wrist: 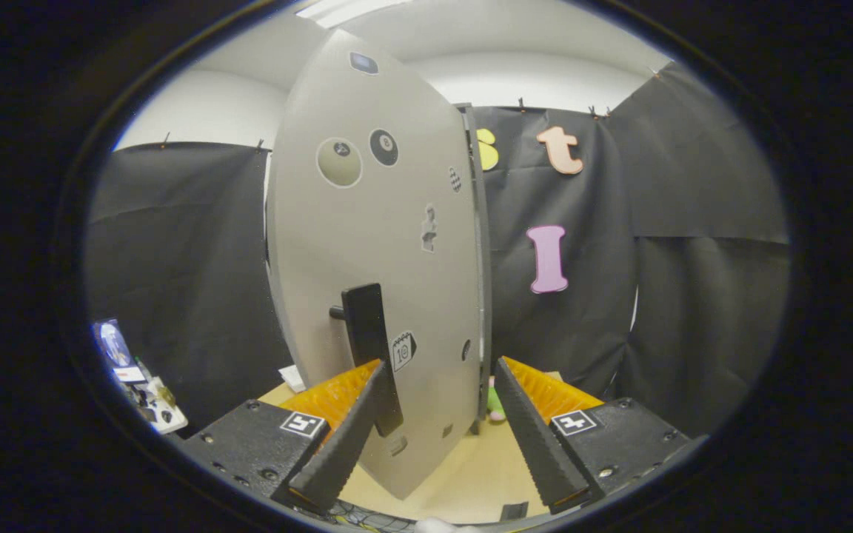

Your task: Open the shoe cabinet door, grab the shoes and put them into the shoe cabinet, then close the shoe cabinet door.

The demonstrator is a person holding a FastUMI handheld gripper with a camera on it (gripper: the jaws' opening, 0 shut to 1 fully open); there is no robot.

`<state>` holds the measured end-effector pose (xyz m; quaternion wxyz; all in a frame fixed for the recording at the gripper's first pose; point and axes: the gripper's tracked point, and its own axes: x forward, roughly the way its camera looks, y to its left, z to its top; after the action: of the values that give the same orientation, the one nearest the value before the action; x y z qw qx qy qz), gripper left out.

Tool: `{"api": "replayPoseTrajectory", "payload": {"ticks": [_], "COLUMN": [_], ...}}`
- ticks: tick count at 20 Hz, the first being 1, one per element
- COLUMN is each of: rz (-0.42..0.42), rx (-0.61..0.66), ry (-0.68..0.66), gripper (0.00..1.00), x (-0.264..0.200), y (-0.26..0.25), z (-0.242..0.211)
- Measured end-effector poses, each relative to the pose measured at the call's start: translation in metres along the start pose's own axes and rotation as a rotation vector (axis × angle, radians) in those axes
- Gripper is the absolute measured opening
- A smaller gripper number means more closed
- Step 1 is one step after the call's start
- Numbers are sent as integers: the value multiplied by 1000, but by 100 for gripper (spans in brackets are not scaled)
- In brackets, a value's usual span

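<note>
Hand-held gripper [437,370] spread wide, door [378,244] between fingers, handle [369,348] by left finger; risk: closing catches door edge, misses handle

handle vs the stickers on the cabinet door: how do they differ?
The handle is a plain dark upright bar standing off the cabinet door on a short post; the stickers lie flat on the panel. The handle is a single long piece, the stickers are several small, scattered patches, some round. The handle reaches down beside one finger of the open gripper; most stickers sit higher up. Both are on the door's grey face.
</note>
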<state>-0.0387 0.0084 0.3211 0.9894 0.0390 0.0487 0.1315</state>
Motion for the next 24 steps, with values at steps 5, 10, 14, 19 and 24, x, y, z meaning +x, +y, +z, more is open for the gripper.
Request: {"api": "replayPoseTrajectory", "payload": {"ticks": [5,10,14,19,24], "rz": [-18,-8,-29,-37,-87], "rx": [23,13,-12,-38,-25], "ry": [-3,10,-7,26,17], "gripper": [96,96,96,97,96], "x": [33,70,69,56,31], "y": [53,100,112,113,103], "z": [-6,-9,-8,-18,-11]}}
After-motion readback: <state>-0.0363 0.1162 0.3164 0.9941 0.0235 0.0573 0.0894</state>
